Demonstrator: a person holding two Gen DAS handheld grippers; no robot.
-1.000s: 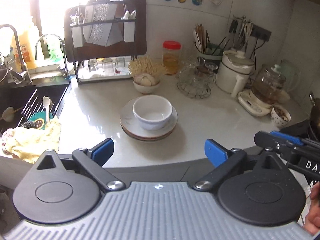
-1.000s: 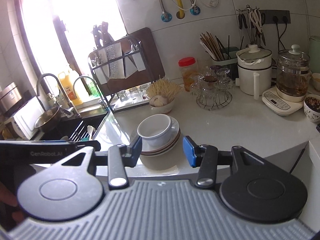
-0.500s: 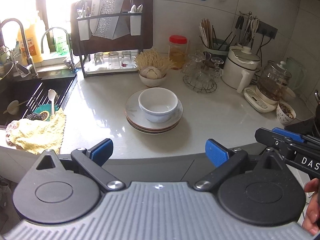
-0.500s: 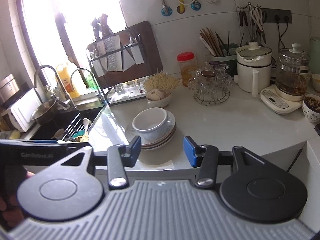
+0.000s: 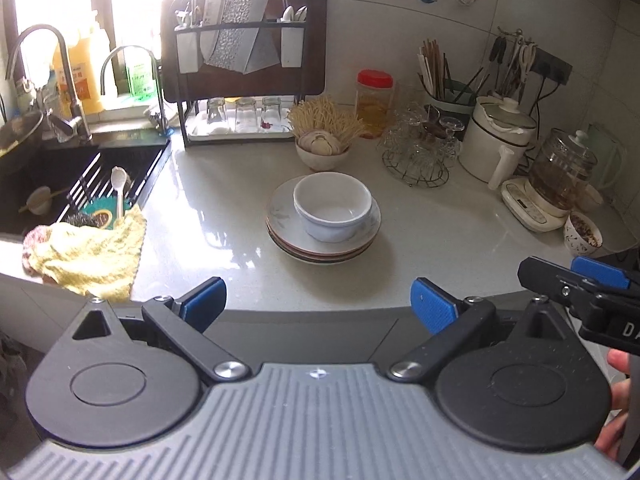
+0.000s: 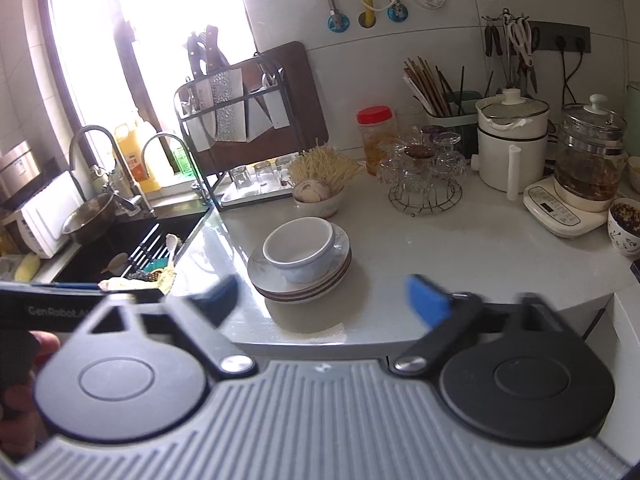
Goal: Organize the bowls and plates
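**White bowl stacked on plates near the counter's front edge**

White bowl (image 5: 332,206) is seen nested upright on the plate stack (image 5: 280,220), toward the countertop's (image 5: 440,240) front edge. Left gripper (image 5: 318,300) and right gripper (image 6: 320,300) are held short of it, jaws apart, empty. Stacking is either finished or awaiting relocation; neither is settled.

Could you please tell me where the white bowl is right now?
In both views the white ceramic bowl sits mid-counter atop the stack of plates, in front of the small bowl of garlic.
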